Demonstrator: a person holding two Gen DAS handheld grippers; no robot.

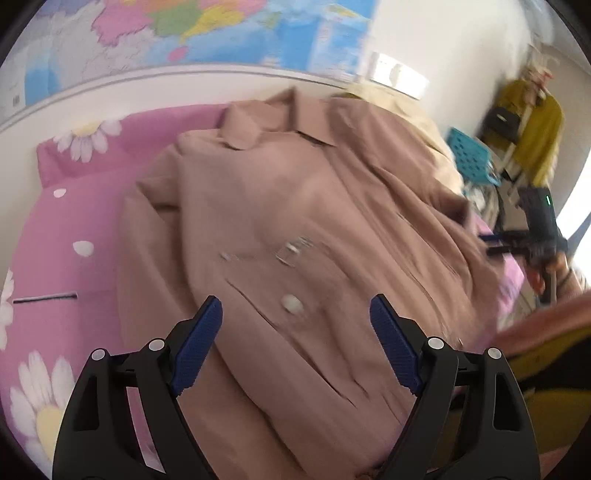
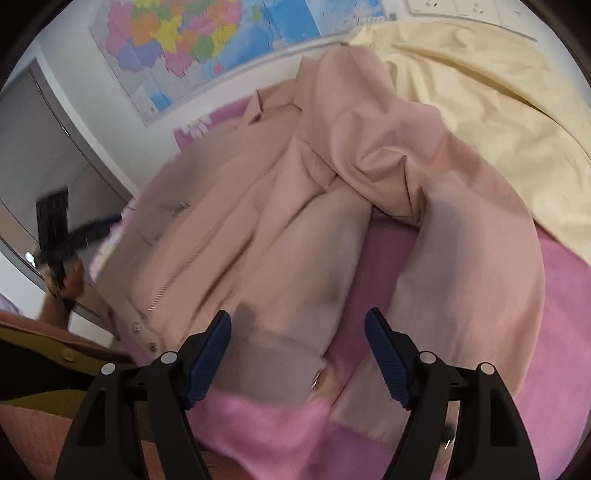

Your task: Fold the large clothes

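**Both jaws released above the tan jacket on the bed**

Nearest my left camera, the left gripper (image 1: 295, 332) has its jaws spread wide with nothing between the blue pads (image 1: 197, 345); only cloth lies below them. That cloth is the tan jacket (image 1: 295, 221), spread front-up over the pink daisy-print bedspread (image 1: 74, 221), its collar (image 1: 280, 122) pointing to 12 o'clock, toward the wall map (image 1: 207, 29). A pale button (image 1: 291, 303) sits just above the gap between my jaws. At 3 o'clock I see the other gripper, blurred, held in a hand (image 1: 554, 264).

On my right camera, the right gripper (image 2: 297, 350) is likewise released, jaws apart and empty. Under it lies a sleeve cuff (image 2: 280, 354) of the jacket; the sleeve (image 2: 461, 240) arcs from the shoulder round to 5 o'clock, bare bedspread showing inside the loop. The zip (image 2: 177, 277) runs toward 8 o'clock. A cream garment (image 2: 480, 92) lies just beyond the jacket, at 1 o'clock, touching it.
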